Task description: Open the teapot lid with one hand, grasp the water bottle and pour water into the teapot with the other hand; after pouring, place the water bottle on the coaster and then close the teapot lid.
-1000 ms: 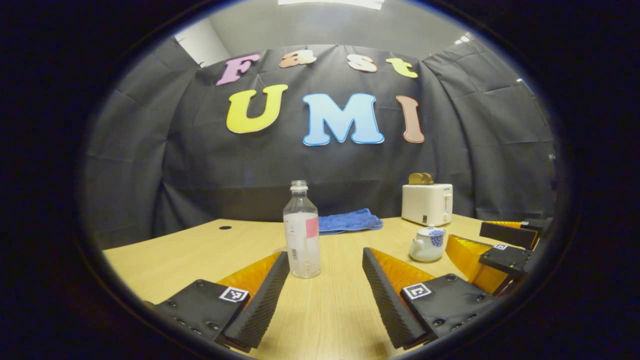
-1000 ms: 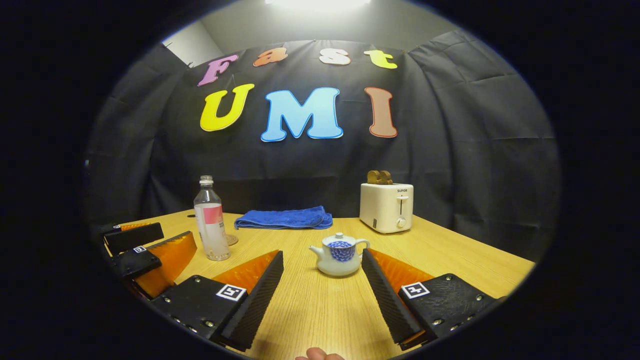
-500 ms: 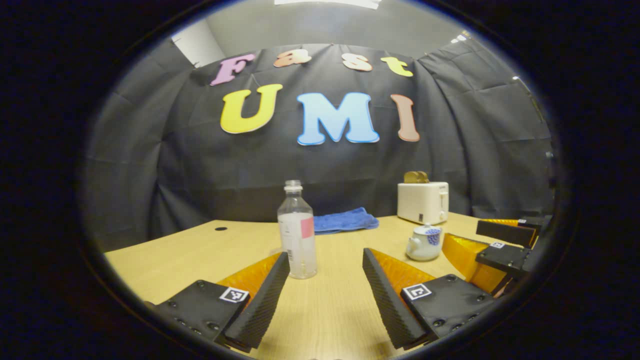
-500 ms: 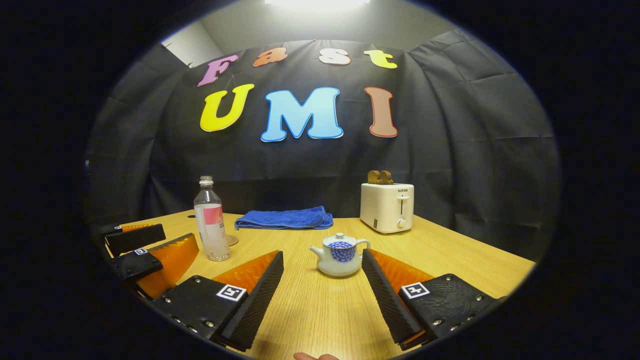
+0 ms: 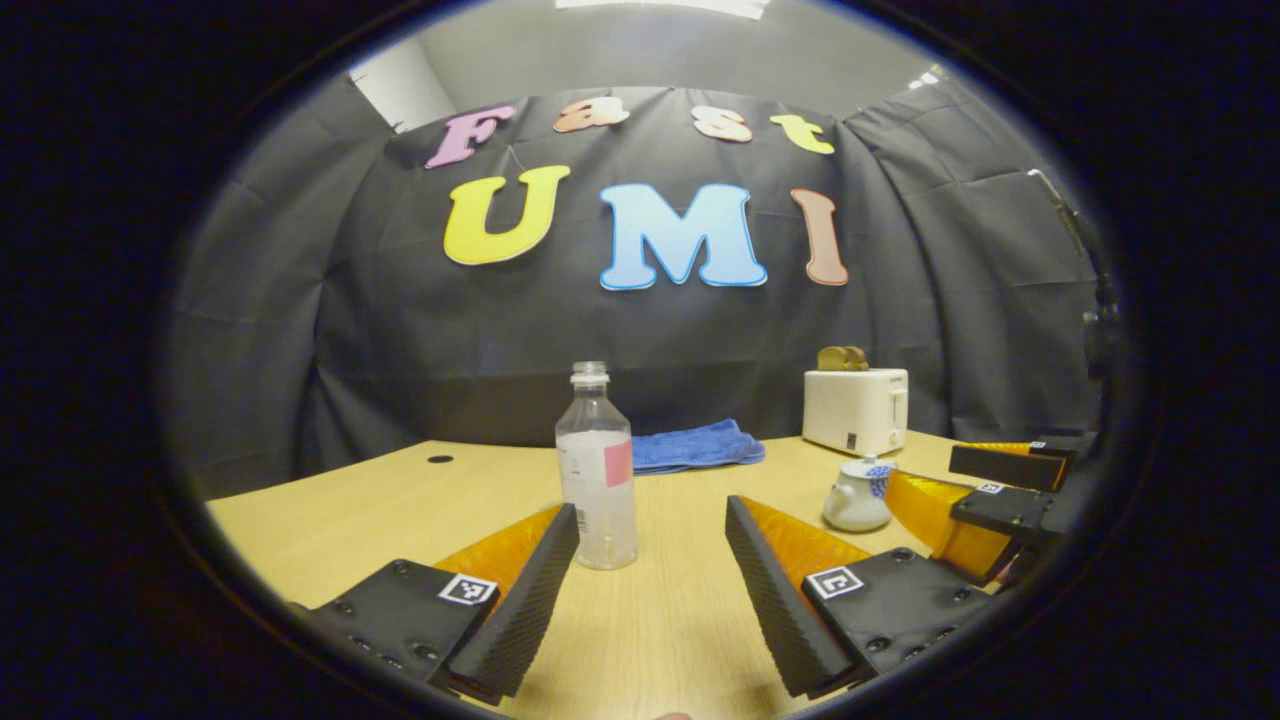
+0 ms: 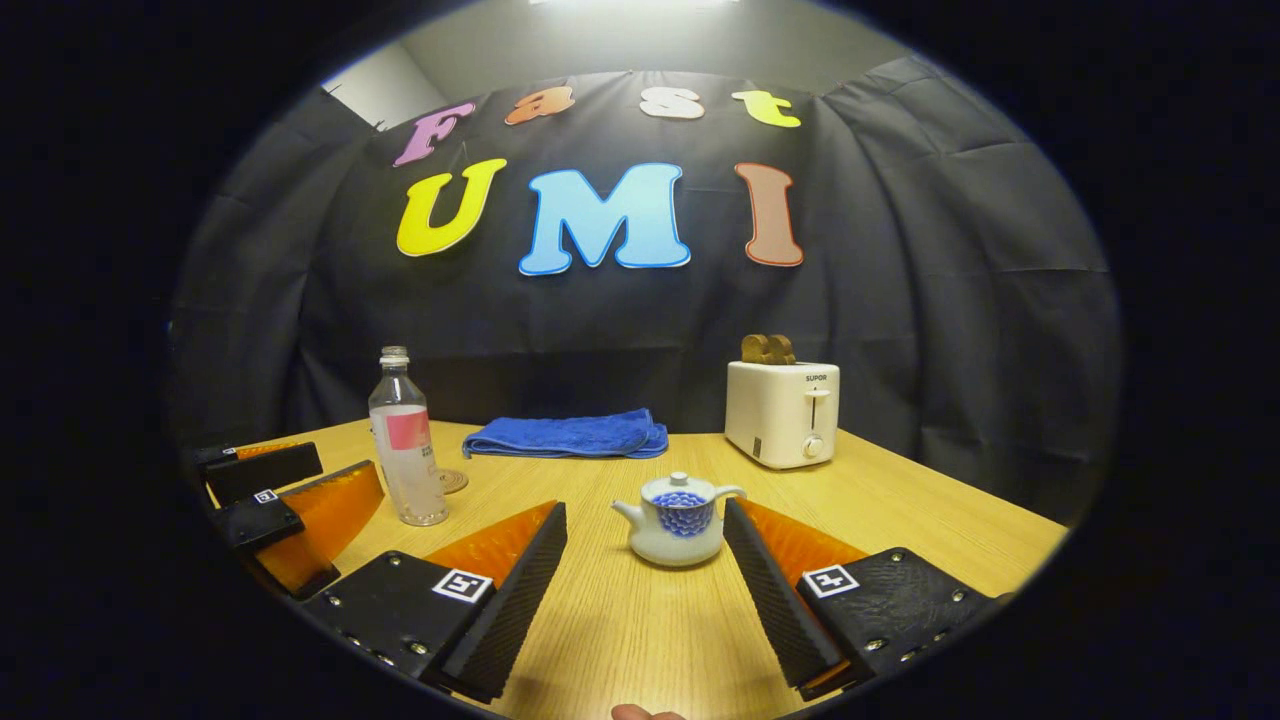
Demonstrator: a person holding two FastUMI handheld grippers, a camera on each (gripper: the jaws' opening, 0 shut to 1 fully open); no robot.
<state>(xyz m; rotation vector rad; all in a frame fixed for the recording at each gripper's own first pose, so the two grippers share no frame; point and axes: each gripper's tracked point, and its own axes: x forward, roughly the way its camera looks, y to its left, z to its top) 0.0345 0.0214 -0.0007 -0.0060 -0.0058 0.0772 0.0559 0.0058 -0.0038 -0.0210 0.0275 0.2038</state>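
The teapot [image 6: 679, 520] sits lidded on the table [image 6: 900, 520], just ahead of the right gripper [image 6: 645, 590] — spread, empty. The water bottle [image 5: 598, 468] stands upright before the left gripper [image 5: 650, 590], also spread. Everything remains — nothing grasped, lid unopened.

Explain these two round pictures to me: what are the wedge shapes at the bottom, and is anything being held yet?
Each picture comes from a camera riding on a hand-held two-finger gripper; the wedges are that gripper's own fingers. In the left gripper view, the left gripper is open, facing the water bottle. In the right gripper view, the right gripper is open, with the lidded teapot just ahead between its fingers. Nothing is held. On the wooden table also stand a toaster and a folded blue towel; a small coaster lies behind the bottle.
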